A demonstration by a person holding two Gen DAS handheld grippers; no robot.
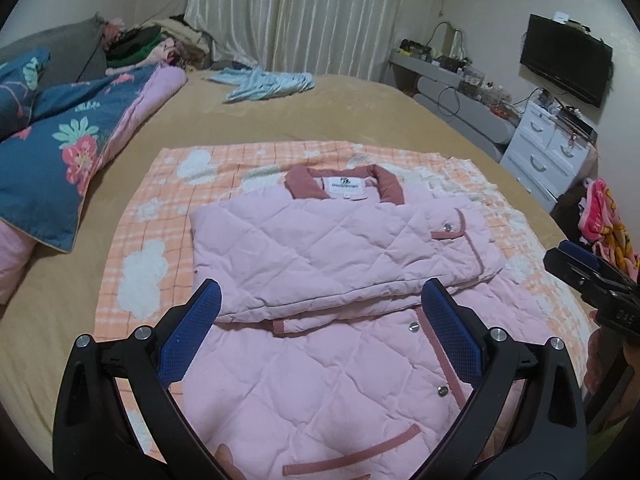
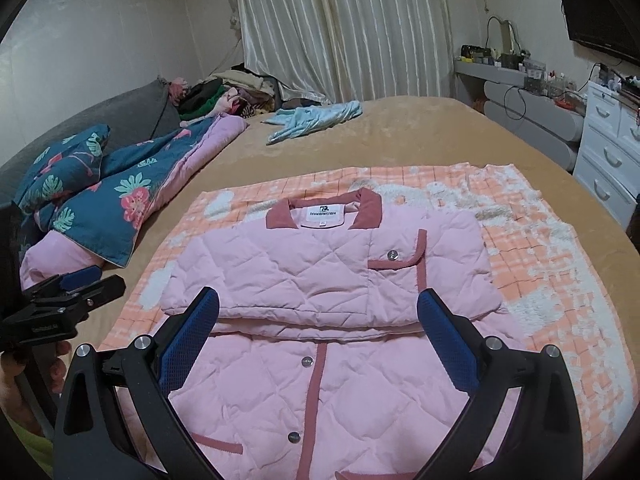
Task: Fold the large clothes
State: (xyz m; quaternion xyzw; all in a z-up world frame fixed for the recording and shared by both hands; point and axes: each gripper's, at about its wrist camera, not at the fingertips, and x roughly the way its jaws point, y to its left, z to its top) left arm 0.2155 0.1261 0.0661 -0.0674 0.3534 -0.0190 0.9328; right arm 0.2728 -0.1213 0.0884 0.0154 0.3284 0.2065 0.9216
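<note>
**A:** Two grippers, both held above a bed; what lies under them?

**B:** A pink quilted jacket (image 2: 320, 280) lies flat on an orange-and-white checked blanket (image 2: 540, 280), which is spread over a tan bedspread (image 2: 400, 132); the jacket's dusty-rose collar (image 2: 324, 210) points away from the cameras, towards the pale curtains (image 2: 340, 28); its sleeves look folded across the chest, forming a raised band over the button front.

**A:** And the grippers themselves?

**B:** The left gripper (image 1: 320, 332) hovers over the jacket's lower half with its blue-padded fingers (image 1: 192, 332) spread wide apart, holding nothing; the right gripper (image 2: 320, 340) hangs over the same area, its fingers likewise parted and empty; each one shows at the edge of the other's view, but there I cannot tell how its jaws stand.

**A:** What else is on the bed?

**B:** A dark blue floral quilt (image 2: 100, 200) is bunched along the left side; a light blue garment (image 2: 316, 118) lies crumpled near the far end; a heap of clothes (image 2: 224, 92) sits beyond the quilt; to the right stand a white chest of drawers (image 2: 608, 156) and a wall-mounted television (image 1: 566, 60).
</note>
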